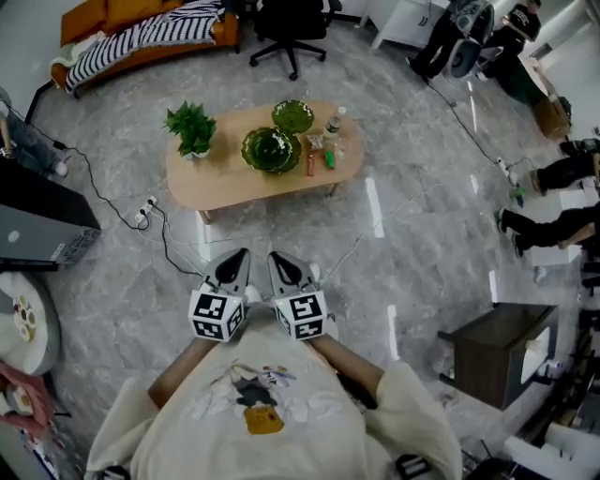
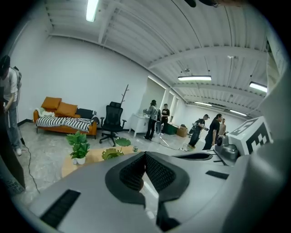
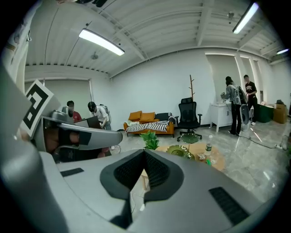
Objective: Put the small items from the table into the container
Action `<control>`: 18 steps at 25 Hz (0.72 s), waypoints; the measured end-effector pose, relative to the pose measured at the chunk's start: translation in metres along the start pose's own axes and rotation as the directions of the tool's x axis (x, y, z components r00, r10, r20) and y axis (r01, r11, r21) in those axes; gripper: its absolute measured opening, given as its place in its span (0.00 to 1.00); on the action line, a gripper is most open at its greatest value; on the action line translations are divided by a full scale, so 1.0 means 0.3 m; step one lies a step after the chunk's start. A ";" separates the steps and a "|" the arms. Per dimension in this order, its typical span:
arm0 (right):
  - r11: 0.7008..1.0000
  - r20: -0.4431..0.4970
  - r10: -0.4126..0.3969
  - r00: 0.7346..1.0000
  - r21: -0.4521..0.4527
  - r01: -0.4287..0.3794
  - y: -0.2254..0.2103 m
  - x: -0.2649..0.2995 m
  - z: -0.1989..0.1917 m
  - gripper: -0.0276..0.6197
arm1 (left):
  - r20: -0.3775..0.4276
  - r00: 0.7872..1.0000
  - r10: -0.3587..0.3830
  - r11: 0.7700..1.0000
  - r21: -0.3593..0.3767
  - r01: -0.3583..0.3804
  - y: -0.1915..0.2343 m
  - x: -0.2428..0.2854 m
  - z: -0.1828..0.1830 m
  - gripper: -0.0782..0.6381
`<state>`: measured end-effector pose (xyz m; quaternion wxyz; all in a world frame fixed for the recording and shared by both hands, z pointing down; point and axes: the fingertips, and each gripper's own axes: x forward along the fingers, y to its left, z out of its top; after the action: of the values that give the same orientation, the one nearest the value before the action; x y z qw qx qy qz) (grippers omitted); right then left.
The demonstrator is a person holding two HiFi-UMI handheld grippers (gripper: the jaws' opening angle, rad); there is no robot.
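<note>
A low oval wooden table (image 1: 216, 183) stands a few steps ahead of me on the grey floor. On it are a potted plant (image 1: 190, 127), a large green glass bowl (image 1: 270, 150), a second green bowl (image 1: 292, 115), a water bottle (image 1: 334, 122) and a few small items (image 1: 319, 157) by the right end. I hold both grippers close to my chest, far from the table. The left gripper (image 1: 239, 255) (image 2: 145, 154) and the right gripper (image 1: 278, 258) (image 3: 144, 152) are both shut, with nothing between their pads. The same table (image 3: 218, 159) and the large bowl (image 3: 179, 151) show beyond the right jaws.
A cable and power strip (image 1: 145, 211) lie on the floor left of the table. A black office chair (image 1: 291, 28) and an orange sofa (image 1: 141, 33) stand behind it. A dark side table (image 1: 492, 352) is at my right, a black cabinet (image 1: 37, 220) at my left. People (image 1: 553, 225) are at the right.
</note>
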<state>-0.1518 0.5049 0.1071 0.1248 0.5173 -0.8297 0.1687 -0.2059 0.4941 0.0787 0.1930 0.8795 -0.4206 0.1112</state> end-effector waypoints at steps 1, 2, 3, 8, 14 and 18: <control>1.000 -0.004 0.000 1.000 0.002 0.000 0.003 0.002 -0.003 0.05 | 0.000 1.000 -0.001 1.000 -0.003 0.001 0.004 -0.001 -0.001 0.12; 1.000 -0.007 -0.001 1.000 0.007 0.001 0.006 0.006 -0.006 0.05 | 0.000 1.000 -0.002 1.000 -0.006 0.002 0.009 -0.002 -0.002 0.12; 1.000 -0.008 -0.002 1.000 0.017 0.002 0.006 0.009 -0.009 0.05 | 0.000 1.000 -0.003 1.000 -0.007 0.003 0.014 -0.003 -0.003 0.12; 0.998 -0.011 -0.016 1.000 0.053 0.016 0.010 0.016 -0.027 0.05 | 0.000 1.000 -0.014 1.000 -0.016 0.014 0.025 -0.011 -0.013 0.12; 0.997 -0.023 -0.036 0.999 0.062 0.037 0.010 0.012 -0.045 0.05 | -0.001 0.999 -0.033 0.999 -0.038 0.033 0.032 -0.005 -0.014 0.12; 0.996 -0.023 -0.043 0.999 0.075 0.045 -0.024 0.027 -0.035 0.05 | -0.014 0.999 -0.038 0.998 -0.045 0.038 0.034 0.031 -0.015 0.12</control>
<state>-0.1486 0.4995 0.1208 0.1179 0.5380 -0.8097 0.2026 -0.2082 0.4837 0.0886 0.2176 0.8820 -0.4047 0.1047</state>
